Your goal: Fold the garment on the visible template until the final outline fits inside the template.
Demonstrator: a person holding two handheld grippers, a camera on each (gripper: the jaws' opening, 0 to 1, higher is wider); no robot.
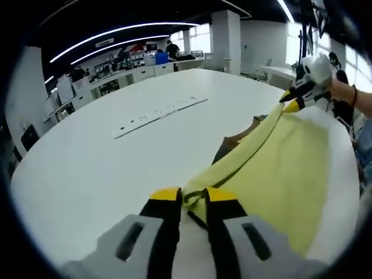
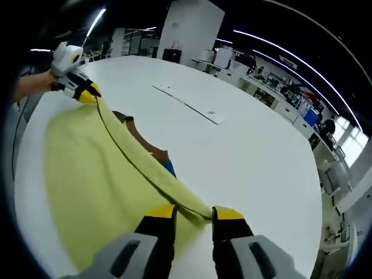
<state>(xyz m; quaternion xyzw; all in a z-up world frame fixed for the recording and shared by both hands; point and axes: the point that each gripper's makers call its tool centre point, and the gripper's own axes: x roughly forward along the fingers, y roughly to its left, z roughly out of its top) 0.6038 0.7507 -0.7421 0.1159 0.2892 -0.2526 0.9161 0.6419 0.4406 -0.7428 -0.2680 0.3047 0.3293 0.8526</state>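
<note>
Yellow garment (image 1: 279, 168) hides most of the brown template (image 1: 235, 142).

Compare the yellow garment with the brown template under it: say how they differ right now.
The yellow garment is large and covers most of its area; the brown template peeks out only as a narrow strip past the garment's lifted edge. The garment is pinched at two corners by the left gripper and right gripper; the template is ungripped, flat. Both lie on the white table.

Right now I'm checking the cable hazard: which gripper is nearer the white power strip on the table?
Hard to call: both grippers hold the yellow garment at opposite ends. The power strip lies ahead of both, across bare table; left gripper, right gripper.
</note>
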